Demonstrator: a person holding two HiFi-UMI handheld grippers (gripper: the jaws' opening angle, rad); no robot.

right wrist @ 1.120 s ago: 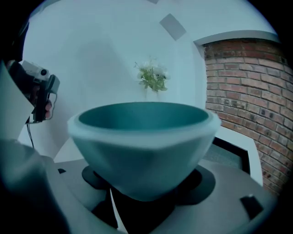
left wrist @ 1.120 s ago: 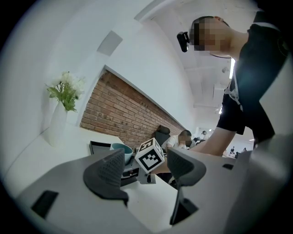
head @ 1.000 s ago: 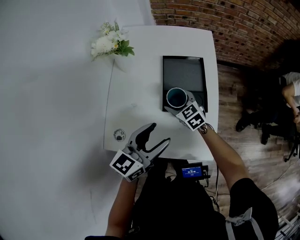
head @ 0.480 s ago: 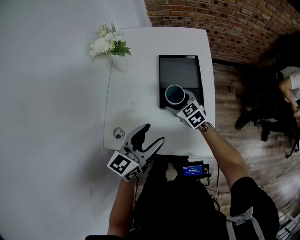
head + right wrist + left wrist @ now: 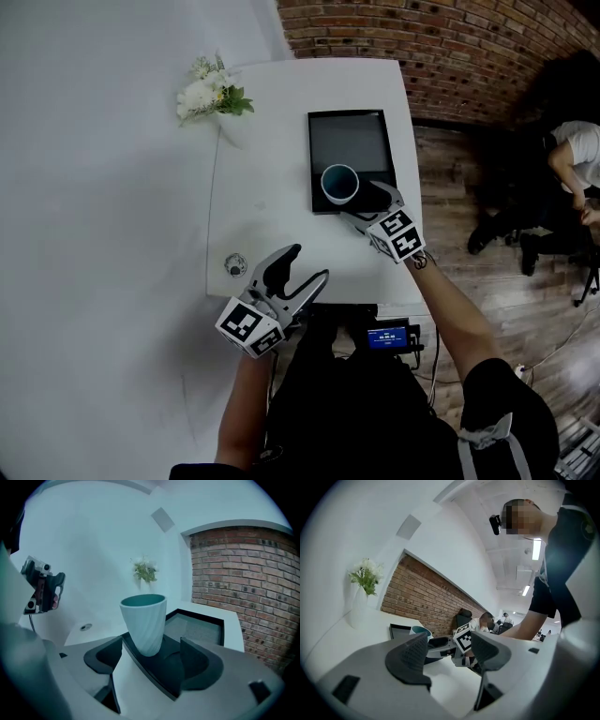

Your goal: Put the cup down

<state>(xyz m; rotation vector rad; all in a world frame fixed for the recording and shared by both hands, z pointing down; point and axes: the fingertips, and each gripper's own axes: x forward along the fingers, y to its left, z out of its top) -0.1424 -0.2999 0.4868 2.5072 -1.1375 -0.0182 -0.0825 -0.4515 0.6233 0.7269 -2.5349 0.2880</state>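
The cup (image 5: 339, 184) stands upright at the near left corner of the black tray (image 5: 349, 141) — pale and ribbed outside, teal within. Our right gripper (image 5: 364, 199) has its jaws spread wide on either side of it, gripping nothing. We'd best draw straight back so as not to clip it. Our left gripper (image 5: 302, 267) hangs over the counter (image 5: 267, 178), jaws apart and empty.

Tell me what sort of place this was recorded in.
Probably an open-plan office or studio rather than a home: a white table against an exposed brick wall, a wooden floor, and another person seated nearby.
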